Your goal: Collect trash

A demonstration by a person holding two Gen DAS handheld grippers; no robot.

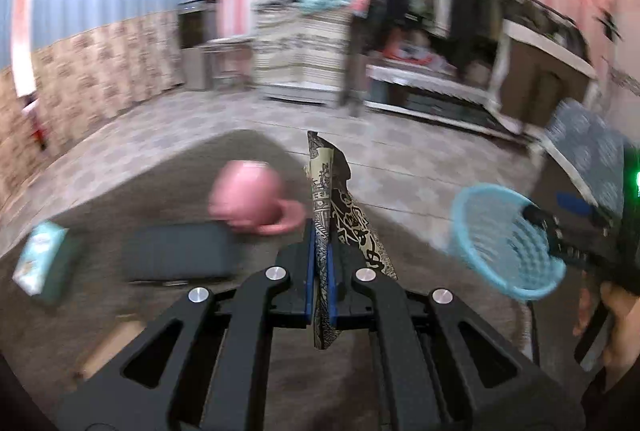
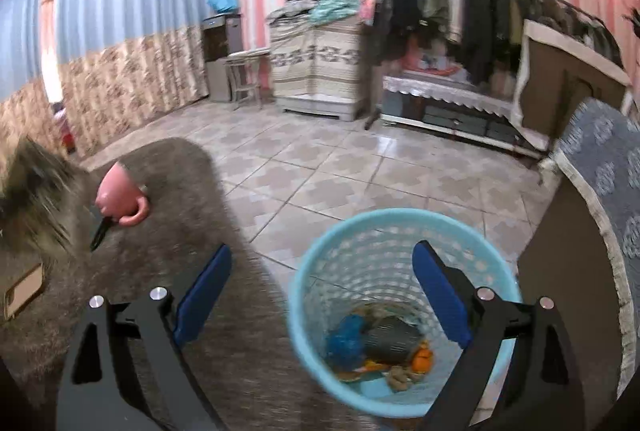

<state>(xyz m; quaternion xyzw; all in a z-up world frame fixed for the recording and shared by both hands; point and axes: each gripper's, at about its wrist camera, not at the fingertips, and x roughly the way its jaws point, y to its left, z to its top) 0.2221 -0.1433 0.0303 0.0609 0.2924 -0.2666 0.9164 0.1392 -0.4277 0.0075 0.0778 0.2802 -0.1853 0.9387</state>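
My left gripper point(image 1: 320, 251) is clamped on a patterned wrapper point(image 1: 340, 215) standing up between its jaws. My right gripper point(image 2: 322, 291) is spread wide, the blue basket point(image 2: 304, 295) between its jaws.

A lived-in home room: hanging clothes rack point(image 2: 480, 3), rug point(image 2: 180, 191), tiled floor point(image 2: 320, 167).

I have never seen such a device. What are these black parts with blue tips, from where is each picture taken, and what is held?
A person holds two hand tools, each with a camera looking along its two fingers. In the left camera's picture, the left gripper is shut on a patterned wrapper. A pink mug, a dark case and a small teal box lie on the grey rug. In the right camera's picture, the right gripper is open and holds nothing; one finger reaches inside a blue basket that already contains trash.
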